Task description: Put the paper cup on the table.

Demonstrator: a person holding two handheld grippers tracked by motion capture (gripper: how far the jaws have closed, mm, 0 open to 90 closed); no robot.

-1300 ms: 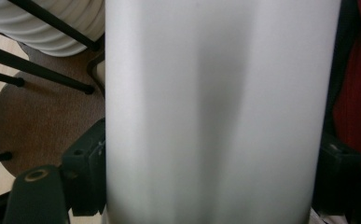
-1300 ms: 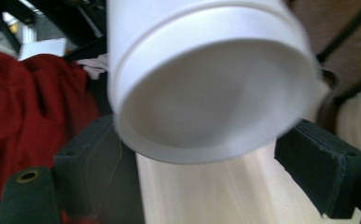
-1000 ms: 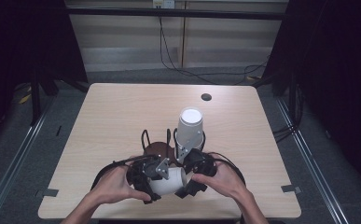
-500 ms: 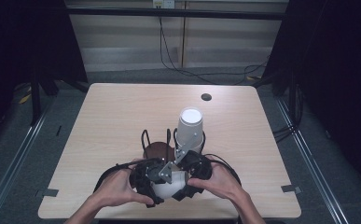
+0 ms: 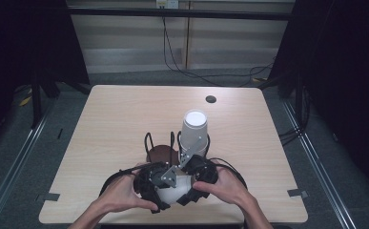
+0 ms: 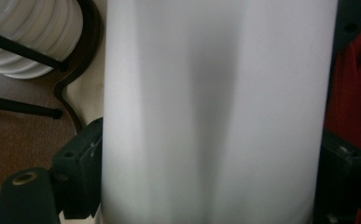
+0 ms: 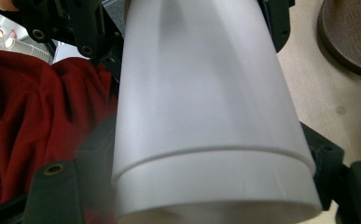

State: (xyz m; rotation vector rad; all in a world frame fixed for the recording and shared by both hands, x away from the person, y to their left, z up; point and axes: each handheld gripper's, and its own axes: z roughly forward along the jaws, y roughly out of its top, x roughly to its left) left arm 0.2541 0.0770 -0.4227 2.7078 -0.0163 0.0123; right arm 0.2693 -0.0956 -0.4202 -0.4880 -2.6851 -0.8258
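A white cup (image 5: 174, 189) lies on its side between both pairs of jaws, low over the near edge of the counter (image 5: 115, 124). In the right gripper view it is two nested cups (image 7: 206, 116), the outer one's rim ending short of the inner one's. The left gripper (image 5: 151, 183) has the cup wall (image 6: 215, 112) between its jaws; they have just been opening, and I cannot tell whether the pads press on it. The right gripper (image 5: 196, 179) has its jaws at either side of the cup near its rim, seemingly clasping it, with the left gripper's black body beyond the far end. Just beyond the jaws a stack (image 5: 194, 131) of white cups stands upside down in a black wire holder (image 5: 148, 140) on a round brown base (image 5: 162, 153). Behind the jaws is red cloth (image 7: 43, 112)
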